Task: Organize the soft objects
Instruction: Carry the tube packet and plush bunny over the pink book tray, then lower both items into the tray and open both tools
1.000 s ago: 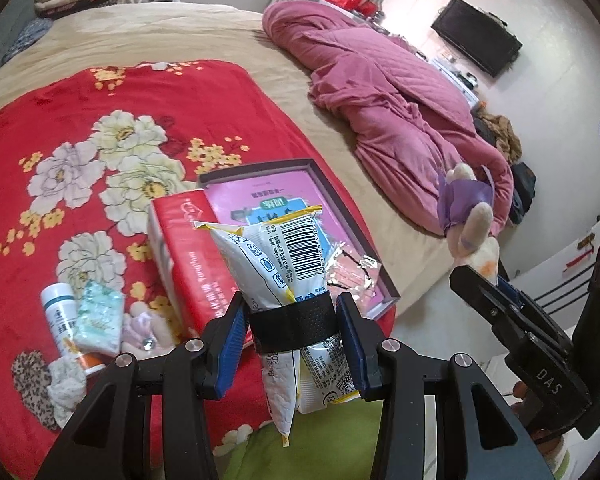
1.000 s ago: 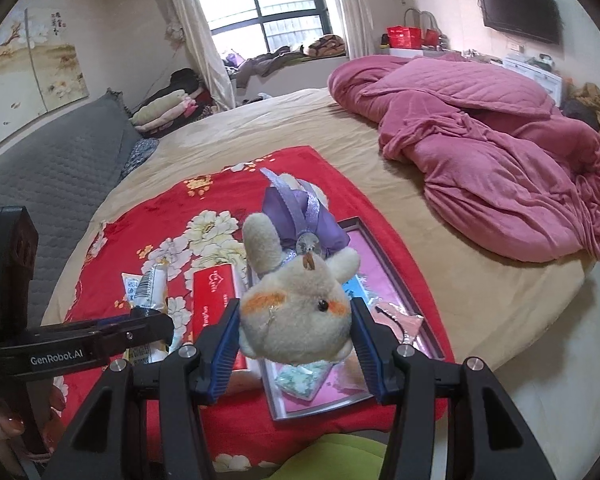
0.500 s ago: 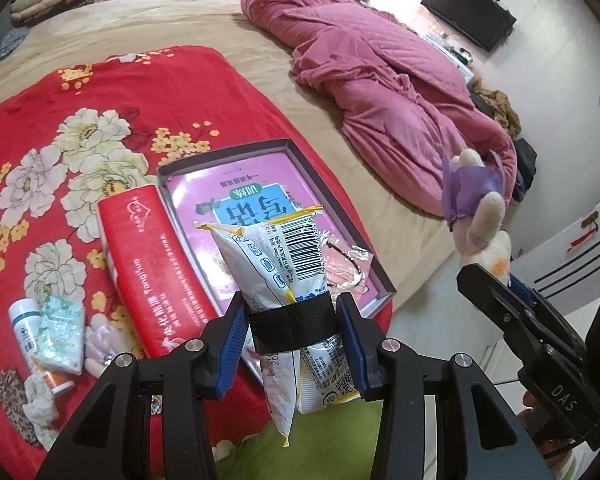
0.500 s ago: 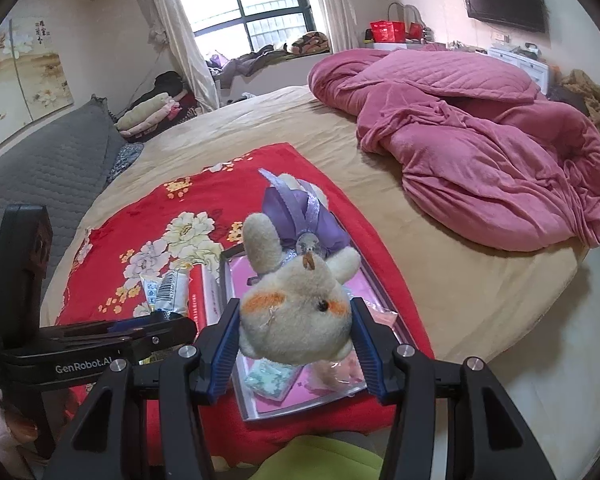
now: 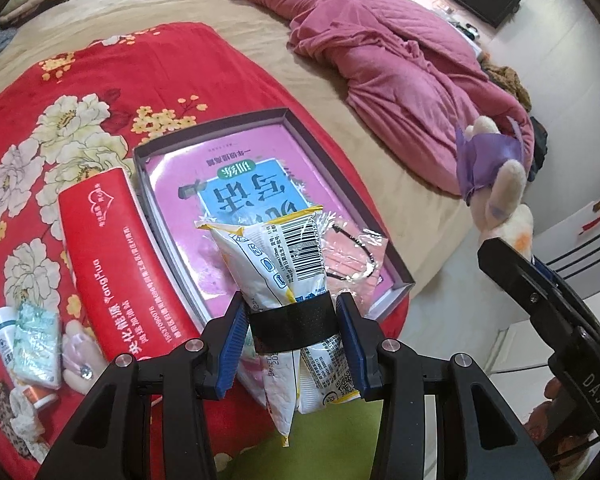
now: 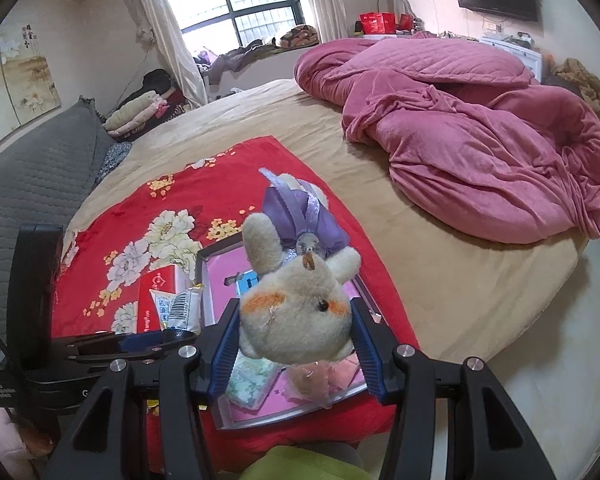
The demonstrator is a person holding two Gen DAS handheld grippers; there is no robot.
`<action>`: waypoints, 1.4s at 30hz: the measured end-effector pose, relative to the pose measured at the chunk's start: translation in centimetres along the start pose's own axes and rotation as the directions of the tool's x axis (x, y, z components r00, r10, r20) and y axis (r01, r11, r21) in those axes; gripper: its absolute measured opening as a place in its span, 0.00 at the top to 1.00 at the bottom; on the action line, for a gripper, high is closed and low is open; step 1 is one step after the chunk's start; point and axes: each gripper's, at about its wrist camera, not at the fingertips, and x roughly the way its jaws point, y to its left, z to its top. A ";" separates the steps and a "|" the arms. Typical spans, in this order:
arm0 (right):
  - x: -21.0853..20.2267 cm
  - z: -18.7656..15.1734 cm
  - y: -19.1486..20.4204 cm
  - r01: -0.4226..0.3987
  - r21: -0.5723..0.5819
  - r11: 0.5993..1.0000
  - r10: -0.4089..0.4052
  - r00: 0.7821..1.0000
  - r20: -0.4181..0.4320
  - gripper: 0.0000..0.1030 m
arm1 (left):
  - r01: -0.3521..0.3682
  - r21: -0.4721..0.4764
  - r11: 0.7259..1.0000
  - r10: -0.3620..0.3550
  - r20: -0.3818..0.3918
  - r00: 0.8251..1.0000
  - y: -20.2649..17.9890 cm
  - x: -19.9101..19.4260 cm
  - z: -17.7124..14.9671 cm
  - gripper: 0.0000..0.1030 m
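The plush toy (image 6: 296,316), a cream animal in a purple dress, is clamped by its head between the blue pads of the right claw (image 6: 296,334) and hangs in the air above the near end of the tray (image 6: 202,276). The bundle of soft pouches (image 5: 278,264), bound by a black band, is clamped at that band in the left claw (image 5: 292,334) and is likewise airborne, over the tray's near corner. Risk, as a judgement: the two claws work close together over one small target, so a collision or a tangled release is possible. The pouches are slick and held only at the band, so a tilt could let them slide out. The plush body hangs free of the grip; if released off-centre it could roll over the low wall onto the red floral blanket (image 5: 100,76). The tray is shallow and dark-rimmed and rests on that blanket on the bed (image 6: 440,280). It holds a pink booklet with a blue label (image 5: 236,184), a clear packet with a dark cord (image 5: 352,248), and at the near end a pale green packet (image 6: 252,380) and a pinkish wrapper (image 6: 320,380). Outside it, touching its left wall, lies a red tissue pack (image 5: 112,268); further left a white bottle (image 5: 4,332) and small items remain loose.
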 end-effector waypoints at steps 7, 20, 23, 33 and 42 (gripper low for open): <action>1.9 -0.3 -0.9 0.005 0.008 1.000 -0.005 0.999 -0.032 0.49 | -0.008 0.005 1.000 0.008 -0.027 1.000 -0.2 1.8 0.2 0.55; 6.0 -0.5 -2.0 0.023 -0.024 0.999 -0.025 0.994 -0.104 0.49 | -0.034 0.045 0.998 0.035 -0.031 0.999 -0.9 3.6 0.5 0.56; 7.4 -0.5 -2.5 0.020 -0.023 1.000 -0.023 0.993 -0.118 0.49 | -0.050 0.052 0.997 0.052 -0.043 0.998 -0.8 4.5 0.5 0.56; 12.8 -1.9 -2.8 0.034 -0.072 0.997 -0.050 0.969 -0.240 0.49 | -0.062 0.034 0.997 0.065 -0.085 0.994 0.6 6.3 -0.3 0.56; 15.3 -2.6 -2.7 0.040 -0.095 0.995 -0.067 0.952 -0.297 0.47 | -0.068 0.044 0.997 0.071 -0.083 0.994 0.8 6.1 -0.4 0.56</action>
